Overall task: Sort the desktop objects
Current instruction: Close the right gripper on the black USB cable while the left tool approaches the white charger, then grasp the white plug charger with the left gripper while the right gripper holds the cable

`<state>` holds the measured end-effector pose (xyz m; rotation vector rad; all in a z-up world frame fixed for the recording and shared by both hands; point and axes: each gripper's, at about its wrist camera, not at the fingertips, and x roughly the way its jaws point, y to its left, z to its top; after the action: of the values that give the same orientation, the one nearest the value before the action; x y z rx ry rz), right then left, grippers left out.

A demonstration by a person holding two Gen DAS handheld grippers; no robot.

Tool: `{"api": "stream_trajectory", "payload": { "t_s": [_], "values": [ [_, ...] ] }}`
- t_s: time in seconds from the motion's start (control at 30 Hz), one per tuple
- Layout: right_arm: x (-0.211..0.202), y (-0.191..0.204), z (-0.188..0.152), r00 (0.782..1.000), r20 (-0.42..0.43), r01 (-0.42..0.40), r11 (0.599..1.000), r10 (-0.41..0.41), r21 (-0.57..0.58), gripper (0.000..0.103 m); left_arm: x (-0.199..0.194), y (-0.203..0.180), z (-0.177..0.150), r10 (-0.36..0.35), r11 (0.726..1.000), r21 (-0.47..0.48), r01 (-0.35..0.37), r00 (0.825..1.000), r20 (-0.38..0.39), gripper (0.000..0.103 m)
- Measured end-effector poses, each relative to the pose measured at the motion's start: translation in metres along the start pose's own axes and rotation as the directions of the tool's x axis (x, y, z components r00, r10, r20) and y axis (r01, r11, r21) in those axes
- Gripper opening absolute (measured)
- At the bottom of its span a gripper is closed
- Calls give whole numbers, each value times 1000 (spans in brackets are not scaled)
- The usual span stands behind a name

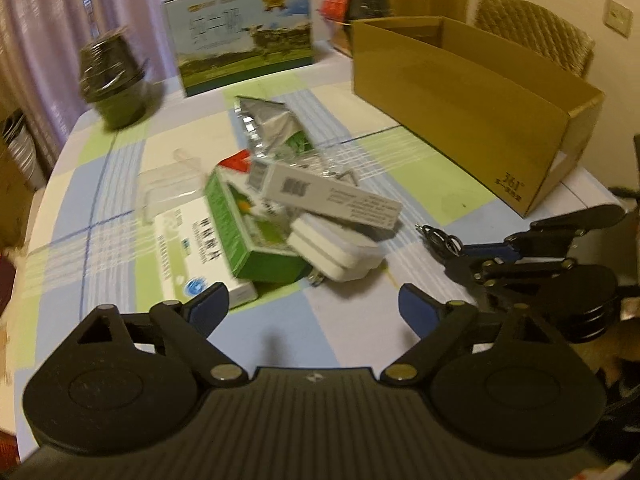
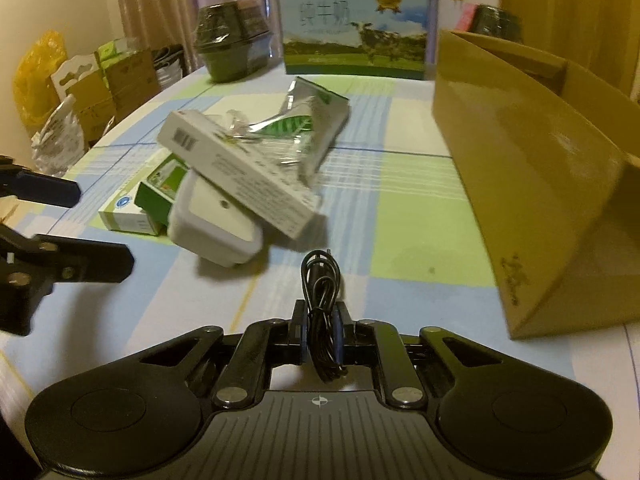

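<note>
Pinching a coiled black cable, the right gripper hovers over bare tablecloth between the clutter and the cardboard box; the left gripper gapes empty.

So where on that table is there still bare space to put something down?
Bare cloth runs between the pile and the cardboard box, and near the left gripper. More lies behind the foil pouch, toward the milk carton. The middle is crowded: white charger, long white box, green box overlap.

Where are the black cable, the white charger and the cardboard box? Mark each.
black cable (image 2: 322, 280): right wrist view, coiled loops.
white charger (image 2: 216, 228): right wrist view, flat top face.
cardboard box (image 1: 460, 120): left wrist view, long side wall.
</note>
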<state>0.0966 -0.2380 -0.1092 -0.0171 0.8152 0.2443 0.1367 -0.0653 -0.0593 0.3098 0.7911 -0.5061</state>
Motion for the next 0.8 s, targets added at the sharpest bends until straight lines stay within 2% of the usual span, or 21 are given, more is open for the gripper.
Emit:
{"api": "stream_trajectory", "payload": {
  "t_s": [0.1,0.2,0.43,0.53,0.6,0.8],
  "values": [
    [-6,-8,-1,1000,0,5,1000,-5,22,9,10,-9,5,-3,998,63,2,1000,18,82],
    [-10,-12,-1,1000,4,1,999,-1,38,9,19,-16,10,-15,989,144,9,999,40,82],
    [-12,-14,2,1000,9,-14,999,14,44,9,51,-17,20,-14,969,246,10,1000,13,82],
    [-10,-15,1,1000,6,-18,999,17,47,9,61,-16,22,-31,965,262,27,999,12,81],
    [-10,-16,0,1000,3,-16,999,16,51,9,63,-17,22,-43,963,266,40,999,6,71],
    [-16,-19,-5,1000,3,-12,997,12,70,9,50,-29,9,-58,975,210,67,997,-50,60]
  ]
}}
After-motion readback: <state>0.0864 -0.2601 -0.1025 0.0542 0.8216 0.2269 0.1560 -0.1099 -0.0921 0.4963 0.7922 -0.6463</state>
